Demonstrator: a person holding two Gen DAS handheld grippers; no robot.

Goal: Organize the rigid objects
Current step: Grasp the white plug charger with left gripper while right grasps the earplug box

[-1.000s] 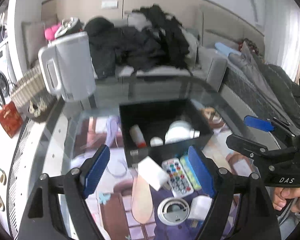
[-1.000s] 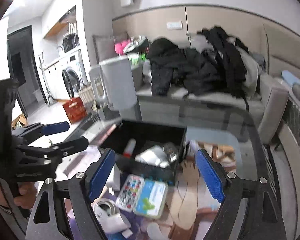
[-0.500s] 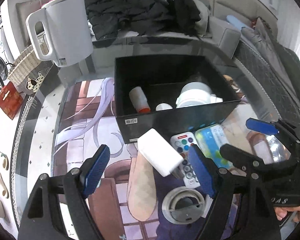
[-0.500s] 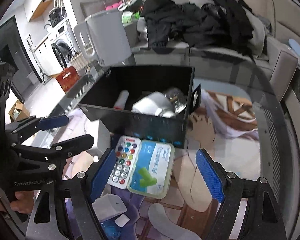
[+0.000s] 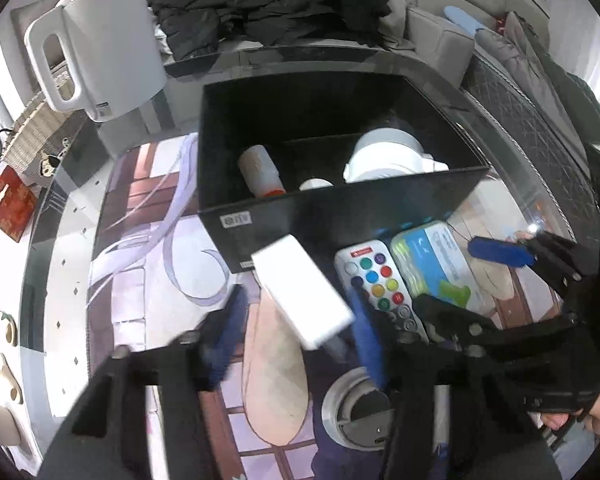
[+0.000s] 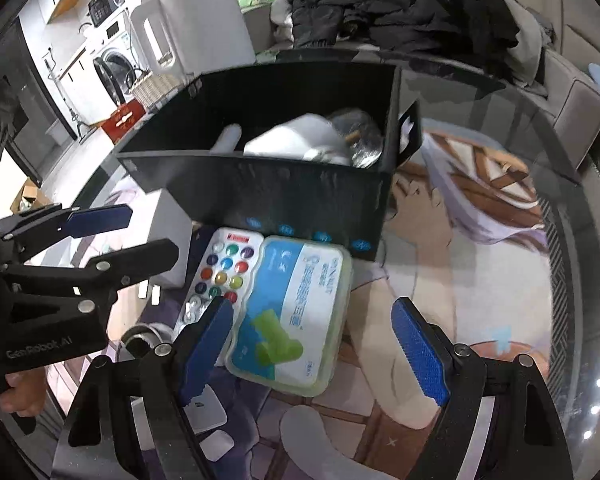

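White charger block [image 5: 302, 290], remote [image 5: 378, 278] and blue-green case [image 5: 436, 266] lie before black bin [image 5: 340, 216].

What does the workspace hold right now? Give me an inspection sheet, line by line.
Surface: glass table over an illustrated mat.
Job's things: black bin holding a tube and white items; white block, button remote and blue-green case outside, in front of it.
Clutter: round grey disc.
Grippers: left hand-held gripper open around the white block; right hand-held gripper open over the case.
Cables: nothing seen.
Surroundings: white jug, sofa with dark clothes.
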